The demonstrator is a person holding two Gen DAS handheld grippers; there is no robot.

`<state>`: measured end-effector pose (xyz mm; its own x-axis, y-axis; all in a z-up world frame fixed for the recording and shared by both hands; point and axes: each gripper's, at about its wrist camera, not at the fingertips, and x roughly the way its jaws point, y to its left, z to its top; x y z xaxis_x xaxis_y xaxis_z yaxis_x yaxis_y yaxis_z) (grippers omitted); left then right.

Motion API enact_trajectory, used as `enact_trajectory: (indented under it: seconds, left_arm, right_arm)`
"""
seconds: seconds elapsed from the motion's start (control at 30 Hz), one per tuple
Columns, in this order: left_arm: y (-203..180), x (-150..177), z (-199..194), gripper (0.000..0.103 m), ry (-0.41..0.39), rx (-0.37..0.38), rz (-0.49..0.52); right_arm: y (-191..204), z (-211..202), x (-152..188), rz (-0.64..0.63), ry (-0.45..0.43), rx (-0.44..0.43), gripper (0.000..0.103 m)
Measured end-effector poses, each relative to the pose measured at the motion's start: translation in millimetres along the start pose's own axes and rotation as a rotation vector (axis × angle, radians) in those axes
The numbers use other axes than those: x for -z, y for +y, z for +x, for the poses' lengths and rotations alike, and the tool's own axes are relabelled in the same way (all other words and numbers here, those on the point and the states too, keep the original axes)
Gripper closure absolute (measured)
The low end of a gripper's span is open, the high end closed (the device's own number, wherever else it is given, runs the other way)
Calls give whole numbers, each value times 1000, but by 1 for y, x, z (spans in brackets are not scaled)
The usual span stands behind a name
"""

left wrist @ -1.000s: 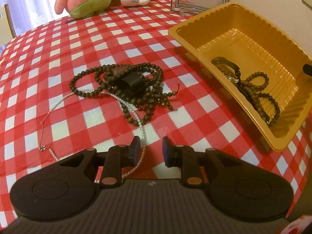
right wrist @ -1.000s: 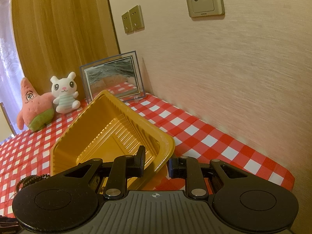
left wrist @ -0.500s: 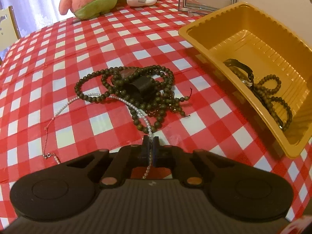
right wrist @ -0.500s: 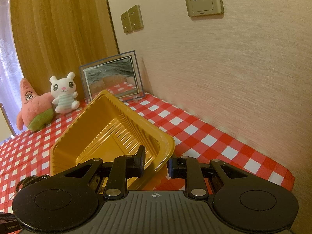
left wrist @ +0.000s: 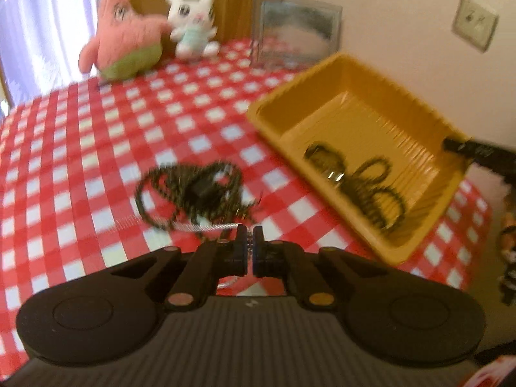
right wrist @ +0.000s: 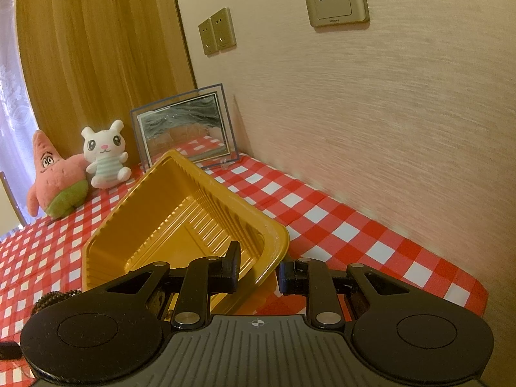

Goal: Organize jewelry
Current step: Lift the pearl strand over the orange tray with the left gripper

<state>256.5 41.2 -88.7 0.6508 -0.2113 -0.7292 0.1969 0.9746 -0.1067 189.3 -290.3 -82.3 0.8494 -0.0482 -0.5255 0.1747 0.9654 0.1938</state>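
left tongs [left wrist: 249, 237] closed on a pale bead strand [left wrist: 206, 225], lifted taut off the checkered counter [left wrist: 80, 148]. strand runs left under a dark bead tangle [left wrist: 190, 190]. yellow tray [left wrist: 416, 242] to the right, tilted, more dark beads [left wrist: 364, 187] inside. right tongs' tip [left wrist: 477, 151] at its far rim. two plush toys [left wrist: 145, 42] and a frame [left wrist: 296, 32] at back. view blurred.

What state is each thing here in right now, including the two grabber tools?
Left gripper: shut on the pearl strand.
Pearl strand: pinched at one end, rest trailing on the cloth.
Dark beads: tangled heap on the cloth, outside the tray.
Tray: holding a few dark bead pieces, one corner between the right gripper's fingers.
Right gripper: open, straddling the tray's corner.
Picture frame: upright by the wall.
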Motion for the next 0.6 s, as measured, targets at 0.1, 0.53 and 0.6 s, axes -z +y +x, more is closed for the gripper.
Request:
enact_trajectory:
  seconds: [0.1,0.53,0.6]
  left_arm:
    - [-1,-14,-30,101,-68,23,8]
    - [19,-60,-107,101,-234,25,-62]
    - [16,-64,-110,101,-241,27,-60]
  right_arm:
    - [0,0,0,0,-1,-1,81]
    - [-1,0,-1,11,-1,-5,81]
    - [-2,0,-1,9,-2,-7,81]
